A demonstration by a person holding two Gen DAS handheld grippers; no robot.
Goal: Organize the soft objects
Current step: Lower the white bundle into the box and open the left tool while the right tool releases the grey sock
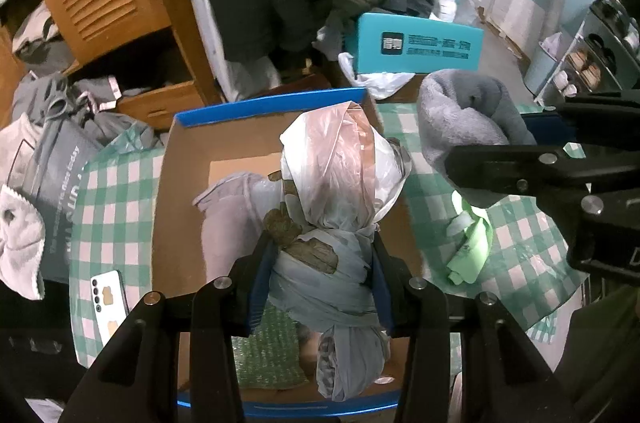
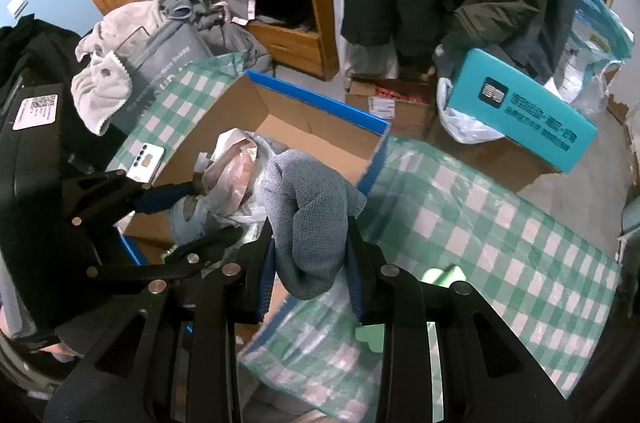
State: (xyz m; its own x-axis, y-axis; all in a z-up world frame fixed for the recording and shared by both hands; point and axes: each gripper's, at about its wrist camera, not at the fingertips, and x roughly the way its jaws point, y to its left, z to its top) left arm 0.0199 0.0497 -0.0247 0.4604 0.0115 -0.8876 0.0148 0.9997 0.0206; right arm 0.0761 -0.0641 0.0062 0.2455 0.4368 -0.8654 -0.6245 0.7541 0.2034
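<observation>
left gripper [image 1: 320,271] tilts steeply down, clamping bag bundle [image 1: 332,191]; right gripper [image 2: 312,255] clamps grey cloth [image 2: 312,219]

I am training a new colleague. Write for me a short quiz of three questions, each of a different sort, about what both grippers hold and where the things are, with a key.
1. True or false: the left gripper is shut on the knotted plastic bag bundle.
2. Multiple choice: what does the right gripper hold? A) a phone B) a grey cloth C) a teal box
3. Short answer: over what does the bundle hang?

Key
1. True; both pads press its sides.
2. B, the grey cloth.
3. Over the open cardboard box with the blue rim, which stands on the green checked cover.
</observation>
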